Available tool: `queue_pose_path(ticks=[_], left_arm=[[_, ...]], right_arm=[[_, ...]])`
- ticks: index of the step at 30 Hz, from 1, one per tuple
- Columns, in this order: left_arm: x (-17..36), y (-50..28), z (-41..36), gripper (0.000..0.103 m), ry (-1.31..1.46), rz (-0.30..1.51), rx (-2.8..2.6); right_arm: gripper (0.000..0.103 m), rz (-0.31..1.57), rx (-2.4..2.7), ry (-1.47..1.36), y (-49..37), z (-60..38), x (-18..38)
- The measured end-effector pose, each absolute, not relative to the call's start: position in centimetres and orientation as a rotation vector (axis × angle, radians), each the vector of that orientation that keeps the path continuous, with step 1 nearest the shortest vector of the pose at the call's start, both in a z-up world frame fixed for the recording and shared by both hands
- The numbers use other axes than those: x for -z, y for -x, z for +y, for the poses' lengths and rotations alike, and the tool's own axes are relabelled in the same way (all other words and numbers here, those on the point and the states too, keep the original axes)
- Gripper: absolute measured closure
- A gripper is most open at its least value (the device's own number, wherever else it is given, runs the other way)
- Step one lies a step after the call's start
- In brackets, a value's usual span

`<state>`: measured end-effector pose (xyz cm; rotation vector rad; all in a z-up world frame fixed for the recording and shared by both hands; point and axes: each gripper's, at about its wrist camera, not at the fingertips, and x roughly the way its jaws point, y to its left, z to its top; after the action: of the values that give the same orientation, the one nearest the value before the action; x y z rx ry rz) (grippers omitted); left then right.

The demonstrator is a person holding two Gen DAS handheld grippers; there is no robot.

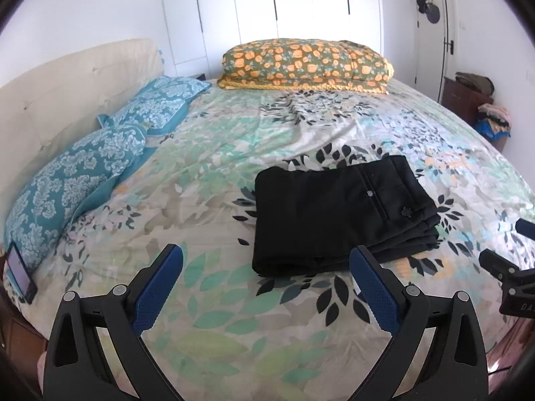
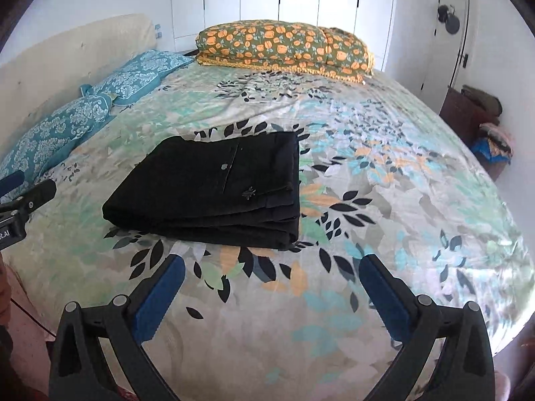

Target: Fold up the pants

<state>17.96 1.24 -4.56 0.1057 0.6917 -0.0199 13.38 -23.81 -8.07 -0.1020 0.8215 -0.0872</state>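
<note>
While both tongs, left tongs (image 1: 265, 262) and right tongs (image 2: 271, 272), gape empty: one folded pants (image 2: 214, 187), two blue pillows (image 1: 80, 173).

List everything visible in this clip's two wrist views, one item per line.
pants: one, black, folded, on the bedspread near the front
bedspread: one, pale leaf print, covers the bed
pillows: two, teal patterned, along the headboard
headboard: one, cream, left
quilt: one, olive with orange flowers, folded, far edge
phone: one, dark, left edge
wardrobe: one, white, back wall
door: one, white, right
clothes pile: mixed colours, right of bed
left gripper: fingers open, empty
right gripper: fingers open, empty
</note>
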Motion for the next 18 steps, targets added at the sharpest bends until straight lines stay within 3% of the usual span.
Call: queue_pose_path(ticks=[11, 18], left_arm=[[6.5, -15.4, 2.3, 0.003, -0.078, 0.8, 0.008], [5.6, -14.7, 2.4, 0.001, -0.063, 0.777, 0.025]], right_arm=[[0.0, 0.796, 0.153, 0.105, -10.9, -22.4, 7.7], [0.0, 0.757, 0.143, 0.116, -10.3, -21.0, 6.5]])
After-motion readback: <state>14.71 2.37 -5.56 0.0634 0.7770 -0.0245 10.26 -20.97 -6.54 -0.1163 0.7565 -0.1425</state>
